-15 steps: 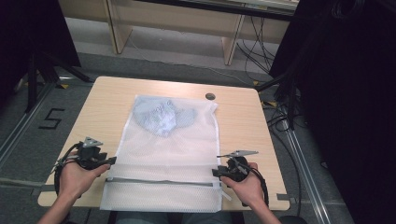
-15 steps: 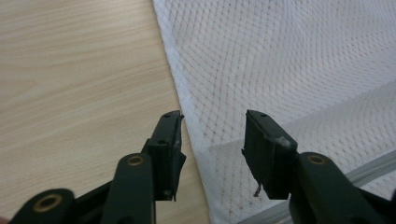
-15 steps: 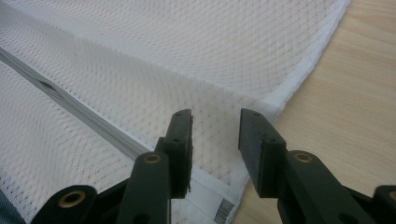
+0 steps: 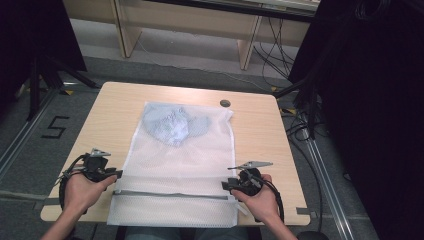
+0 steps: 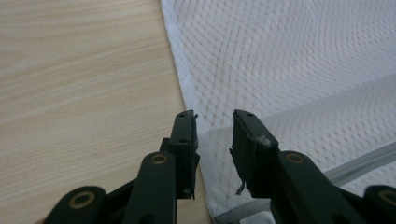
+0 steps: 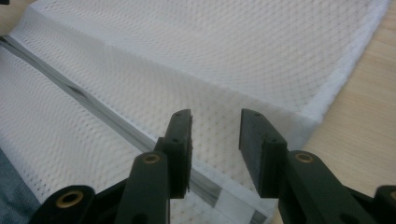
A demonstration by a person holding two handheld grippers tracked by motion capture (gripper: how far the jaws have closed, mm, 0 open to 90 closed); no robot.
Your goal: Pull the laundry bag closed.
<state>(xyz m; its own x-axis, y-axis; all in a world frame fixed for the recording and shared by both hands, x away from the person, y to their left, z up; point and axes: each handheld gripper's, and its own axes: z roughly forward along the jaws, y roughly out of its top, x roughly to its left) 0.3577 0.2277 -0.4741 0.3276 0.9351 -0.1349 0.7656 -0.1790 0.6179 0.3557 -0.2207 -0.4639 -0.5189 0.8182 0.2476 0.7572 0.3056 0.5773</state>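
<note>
Black jaws of the left gripper [image 5: 214, 140] stood apart with a clear gap between them, nothing clamped; white mesh of the laundry bag [image 5: 289, 74] lay just ahead of the tips and under the gap, its hemmed side edge running past the left jaw, bare wood beyond that edge; a grey zipper band [image 5: 359, 161] crossed the mesh beside the right jaw. The right gripper [image 6: 215, 135] was likewise parted and held nothing; the mesh spread ahead of both tips, the zipper band passing just beside the left jaw, the bag's side edge and the wooden table [image 6: 369, 107] off past the right jaw. From above, the left hand [image 4: 82, 190] and right hand [image 4: 260, 200] held the grippers at opposite side edges of the bag, level with the zipper near its near end; a pale blue crumpled garment [image 4: 172, 124] sat inside the bag at its far end, well away from both sets of jaws; a small dark round grommet [image 4: 225, 103] marked the table just beyond the bag's far right corner.
</note>
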